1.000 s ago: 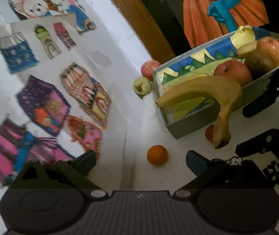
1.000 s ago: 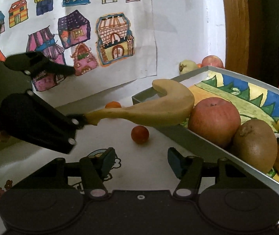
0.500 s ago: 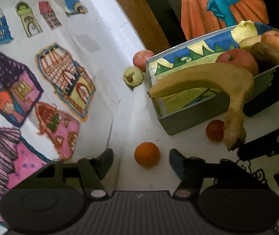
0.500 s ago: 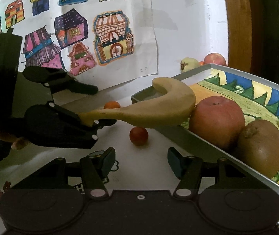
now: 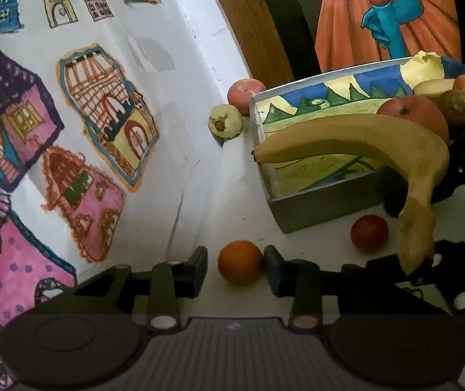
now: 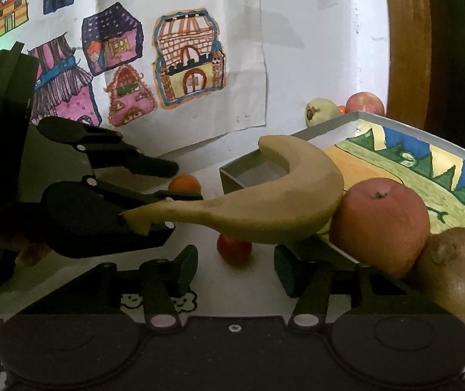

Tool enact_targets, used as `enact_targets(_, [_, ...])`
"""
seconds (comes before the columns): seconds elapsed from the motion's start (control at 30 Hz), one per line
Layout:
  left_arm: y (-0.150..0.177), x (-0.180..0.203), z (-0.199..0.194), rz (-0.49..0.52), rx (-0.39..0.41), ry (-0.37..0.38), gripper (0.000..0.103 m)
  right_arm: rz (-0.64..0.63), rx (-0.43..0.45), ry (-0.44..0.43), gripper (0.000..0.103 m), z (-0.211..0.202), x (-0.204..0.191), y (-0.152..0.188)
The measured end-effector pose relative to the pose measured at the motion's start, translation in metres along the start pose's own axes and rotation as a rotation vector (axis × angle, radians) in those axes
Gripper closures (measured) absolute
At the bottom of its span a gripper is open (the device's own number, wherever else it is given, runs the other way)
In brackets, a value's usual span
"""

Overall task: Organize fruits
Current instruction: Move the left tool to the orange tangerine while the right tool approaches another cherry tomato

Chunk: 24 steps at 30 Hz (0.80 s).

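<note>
A small orange (image 5: 239,261) lies on the white table between the fingertips of my left gripper (image 5: 236,268). The jaws are open but narrow: the right pad touches the orange and a slim gap shows on the left. My right gripper (image 6: 235,272) is open, with a small red fruit (image 6: 234,247) on the table just ahead of its fingertips. A banana (image 6: 258,208) rests across the corner of the painted box (image 5: 313,205), its stem hanging outside. A red apple (image 6: 380,224) and a kiwi (image 6: 454,270) sit in the box.
A pale green fruit (image 5: 225,121) and a reddish apple (image 5: 245,91) lie behind the box against the wall. Children's house drawings (image 5: 108,114) cover the wall on the left. A wooden frame (image 5: 248,22) stands behind. My left gripper (image 6: 164,181) shows in the right wrist view.
My left gripper has moved forward to the orange and its fingers have narrowed around it. The right gripper has crept closer to the small red fruit, its fingers slightly narrower.
</note>
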<state>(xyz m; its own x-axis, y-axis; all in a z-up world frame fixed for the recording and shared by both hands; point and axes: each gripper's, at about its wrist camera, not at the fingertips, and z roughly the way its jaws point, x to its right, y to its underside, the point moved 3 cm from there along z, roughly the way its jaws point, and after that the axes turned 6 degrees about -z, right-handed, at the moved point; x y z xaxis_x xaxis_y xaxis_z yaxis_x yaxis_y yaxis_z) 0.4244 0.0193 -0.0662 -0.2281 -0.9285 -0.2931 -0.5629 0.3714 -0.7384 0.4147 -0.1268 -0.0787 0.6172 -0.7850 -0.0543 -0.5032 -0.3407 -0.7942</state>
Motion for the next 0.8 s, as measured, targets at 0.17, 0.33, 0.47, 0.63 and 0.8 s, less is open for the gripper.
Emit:
enact_targets(0.17, [0.0,0.0,0.0,-0.027,-0.001,0.01,0.069,-0.008,-0.001,0.004,0.056,0.005,-0.002,-0.004])
enact_targets(0.33, [0.001,-0.002,-0.001,-0.051,0.0,0.018,0.07,-0.015,-0.003,0.018,0.066,0.008,-0.002,-0.006])
enact_targets(0.47, [0.002,-0.004,-0.003,-0.086,-0.006,0.012,0.07,-0.023,-0.002,0.002,0.077,0.007,-0.003,-0.005])
enact_targets(0.63, [0.006,-0.003,-0.013,-0.124,-0.014,0.028,0.07,-0.033,-0.003,-0.006,0.077,0.005,-0.007,-0.004])
enact_targets(0.8, [0.011,0.0,-0.032,-0.137,-0.005,0.044,0.07,-0.032,-0.013,-0.021,0.077,-0.005,-0.01,0.002])
